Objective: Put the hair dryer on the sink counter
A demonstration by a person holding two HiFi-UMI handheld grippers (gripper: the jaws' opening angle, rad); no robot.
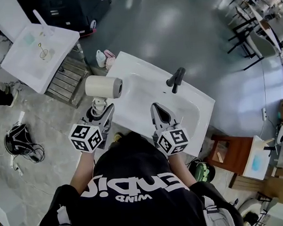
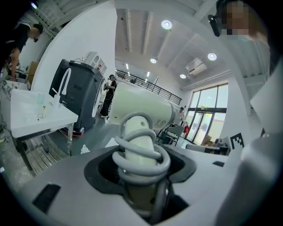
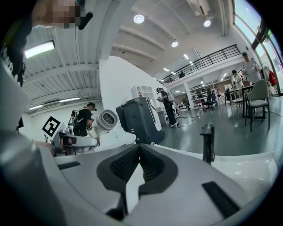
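While its cord-wound handle is pinched between the partly spread jaws of the left gripper (image 1: 102, 113), the hair dryer (image 1: 104, 86) stands upright beside the left edge of the sink counter (image 1: 133, 63), apparently ready for lowering. The right gripper (image 1: 156, 109) waits closed and empty, short of the faucet (image 1: 176, 78).

White block lettering is running across the back of the person's black shirt (image 1: 138, 208), at the lower centre of the head view, and it is showing upside down. The small line beneath it in the frame is appearing to read "WIND", while the large line is creasing too much to be read with certainty. Black-and-white square code markers (patterns, not letters) are sitting on the white cube (image 1: 87, 136) of the left gripper (image 1: 104, 112) and on the white cube (image 1: 173, 140) of the right gripper (image 1: 155, 108). No other print is showing clearly enough to read.
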